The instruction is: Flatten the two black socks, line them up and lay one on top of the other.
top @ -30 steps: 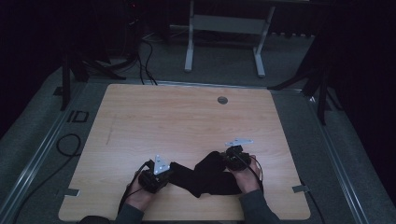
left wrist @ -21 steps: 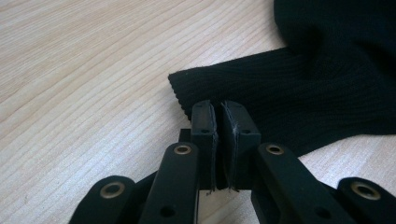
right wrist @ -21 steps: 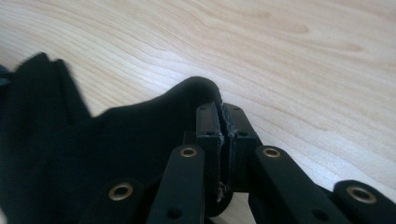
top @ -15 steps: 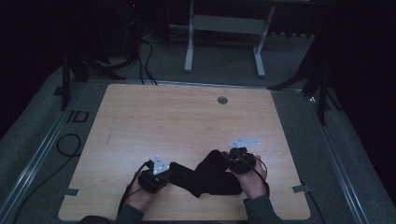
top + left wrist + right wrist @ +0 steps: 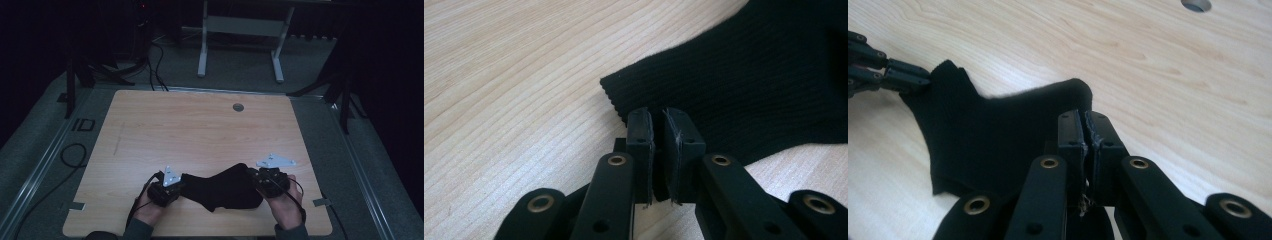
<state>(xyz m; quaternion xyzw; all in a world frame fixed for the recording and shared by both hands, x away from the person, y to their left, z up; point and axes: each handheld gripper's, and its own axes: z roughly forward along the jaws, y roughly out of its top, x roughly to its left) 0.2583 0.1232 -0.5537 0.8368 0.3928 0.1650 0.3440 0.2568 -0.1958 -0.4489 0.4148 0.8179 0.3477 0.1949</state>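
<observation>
each gripper (image 5: 176, 186) is black, with brass-ringed rivets along its linkage arms, a grey three-cornered plate on top and a trailing black cable; greyish sleeve cuffs at the frame's bottom.

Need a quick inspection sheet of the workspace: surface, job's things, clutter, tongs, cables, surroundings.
Surface: light wooden table, round grommet hole near the far edge.
Job's things: black knitted sock lying flat at the near edge, stretched between both tongs.
Clutter: nothing seen.
Grippers: left tongs shut on the ribbed cuff; right tongs shut on the opposite end.
Cables: black cable looping on the floor at left; more by the far stand.
Surroundings: grey floor, white metal stand behind the table, dark room.
</observation>
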